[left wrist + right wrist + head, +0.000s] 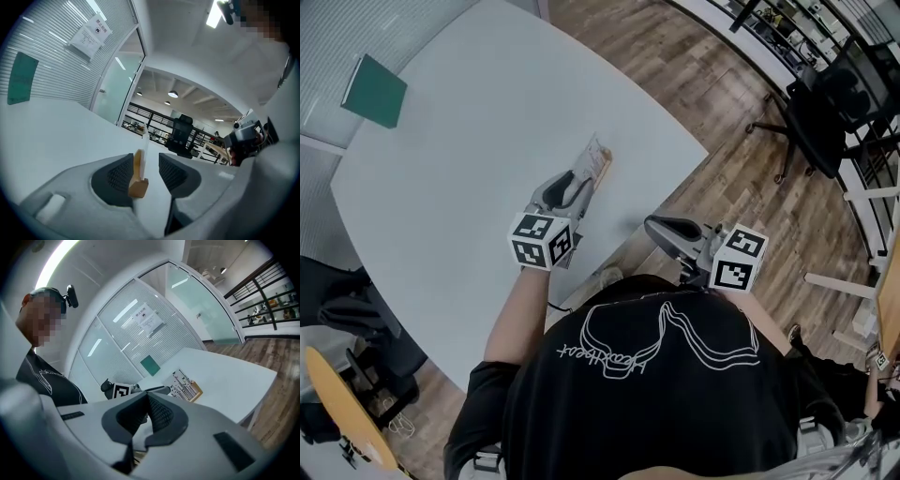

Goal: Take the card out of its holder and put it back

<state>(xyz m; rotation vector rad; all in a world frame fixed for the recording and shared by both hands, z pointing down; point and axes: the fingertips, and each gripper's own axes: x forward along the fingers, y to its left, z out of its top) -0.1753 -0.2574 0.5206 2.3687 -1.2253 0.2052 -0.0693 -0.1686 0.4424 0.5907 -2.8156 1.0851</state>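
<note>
A white printed card (144, 154) stands upright in a small wooden holder (138, 185) on the white table (487, 112). My left gripper (145, 171) is open around it. The holder and card sit between the two dark pads (119, 176), with a gap showing on the right side. From the head view the card and holder (598, 164) lie just past the left gripper (572, 187), near the table's right edge. My right gripper (146, 416) is shut on nothing and hangs off the table edge by my body (661, 228). Its camera sees the card (183, 386) and the left gripper (157, 390).
A green book (375, 91) lies at the table's far left corner. A black office chair (825, 112) stands on the wooden floor to the right. A yellow round seat (342, 403) is at the lower left. Glass walls close off the far side.
</note>
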